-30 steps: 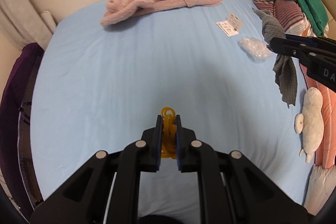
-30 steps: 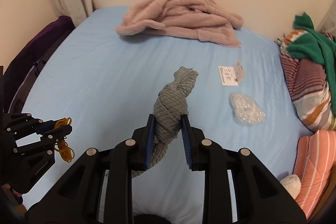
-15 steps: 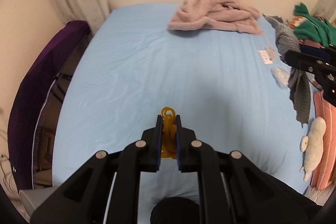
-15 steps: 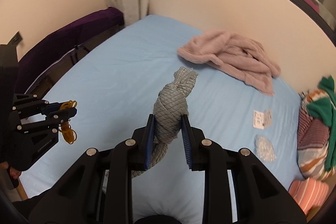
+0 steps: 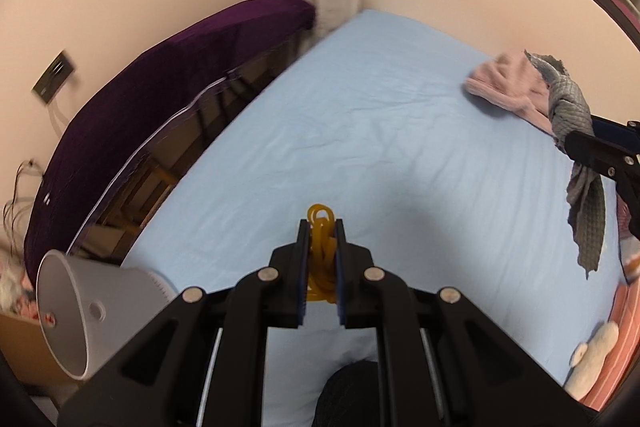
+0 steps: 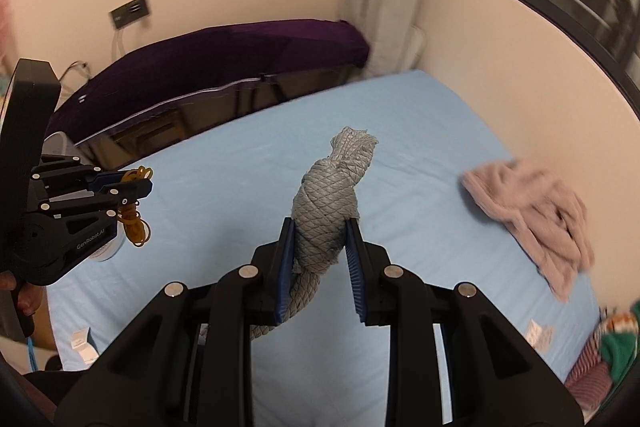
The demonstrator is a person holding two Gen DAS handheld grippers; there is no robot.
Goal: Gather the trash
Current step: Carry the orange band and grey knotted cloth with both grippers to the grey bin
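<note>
- Left gripper (image 5: 320,247): jaws nearly closed, pinching a tangle of yellow rubber bands (image 5: 320,259). Loops stick out past the tips, and in the right wrist view more hang loose below the jaws.
- Bands look very light, floppy and stretchy. Clamp mid-bundle as now; a hold on one loop could let the others drop or snag.
- Right gripper (image 6: 320,251): jaws partly closed, clamped on a twisted grey waffle-knit cloth (image 6: 326,199). Knotted head stands above the pads, tail hangs below.
- Cloth looks soft, compressible and not fragile; the textured weave should grip well. The thick twist is the right place to hold; the hanging tail may swing and drag.
- Both items are in the air above the light blue bed sheet (image 5: 360,147), well apart from each other.
- White plastic bin (image 5: 76,311) lies tilted beside the near left corner of the bed, mouth facing the camera. Probably the drop target, but I can't confirm.
- Pink fleece blanket (image 6: 532,211) lies crumpled further out on the sheet.
- Small white paper tag (image 6: 538,333) lies on the sheet near the right edge; likely trash not yet collected.
- Purple cover (image 5: 168,87) runs along the far side by the wall.
</note>
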